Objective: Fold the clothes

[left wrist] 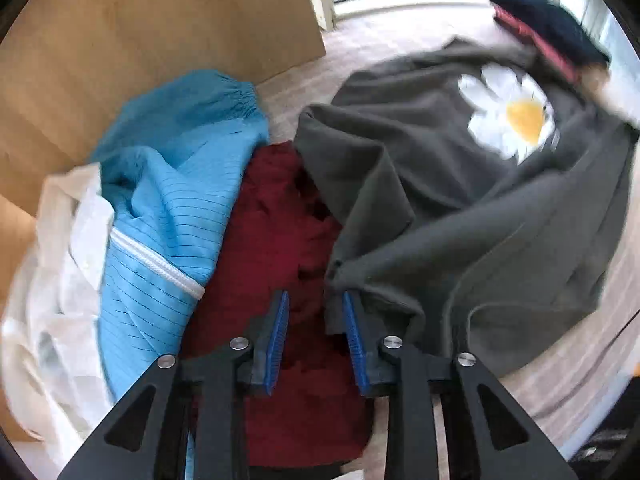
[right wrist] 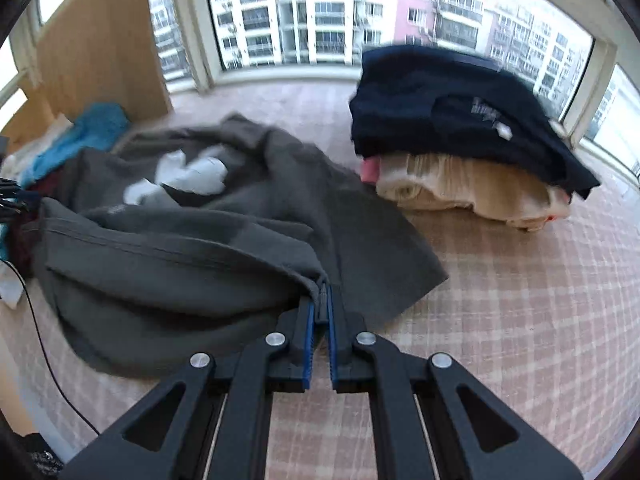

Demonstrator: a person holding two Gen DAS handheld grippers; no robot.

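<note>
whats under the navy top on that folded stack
Under the navy top lie folded cream clothes with a pink edge showing. How many pieces there are is hidden.

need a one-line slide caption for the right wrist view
Right tool shut on the hem of a grey daisy-print sweatshirt on a checked surface, folded stack behind.

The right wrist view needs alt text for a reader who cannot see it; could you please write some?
The right gripper is shut on an edge of a crumpled grey sweatshirt with a white print, lying on a checked surface. Behind it to the right sits a stack of folded clothes, a dark navy one on top, before large windows facing apartment blocks.
</note>
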